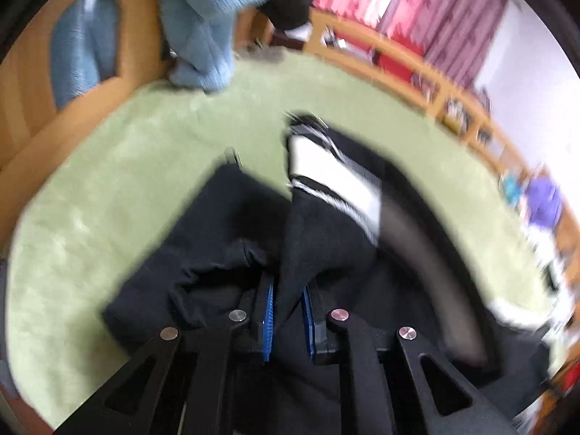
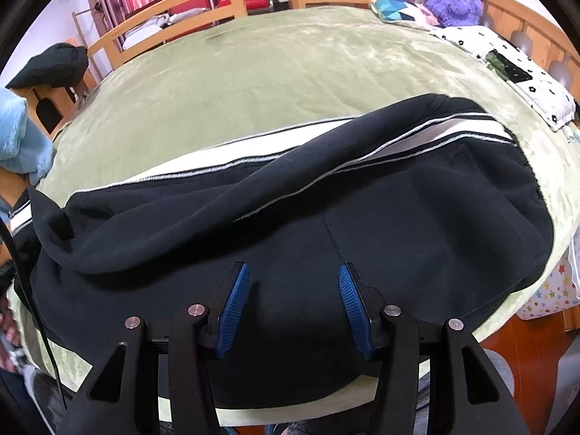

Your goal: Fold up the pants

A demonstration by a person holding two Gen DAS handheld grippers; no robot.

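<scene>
Nothing to read from where I am: I see no lettering, label, brand or number on the black pants with white side stripes (image 2: 290,217), nor on anything around them.

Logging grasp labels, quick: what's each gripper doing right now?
Left gripper: closed on a fold of the black pants.
Right gripper: open, holding nothing, over the pants.

Left gripper (image 1: 288,311) — black linkage arms with blue ribbed pads — has its fingers (image 1: 267,317) pulled in close, pinching a fold of the black pants with white side stripes (image 1: 224,224) between them. That view is pretty blurred. Right gripper (image 2: 293,304) is the same build, but its fingers (image 2: 232,311) are spread wide apart, gripping nothing — hovering just over the dark cloth.
</scene>
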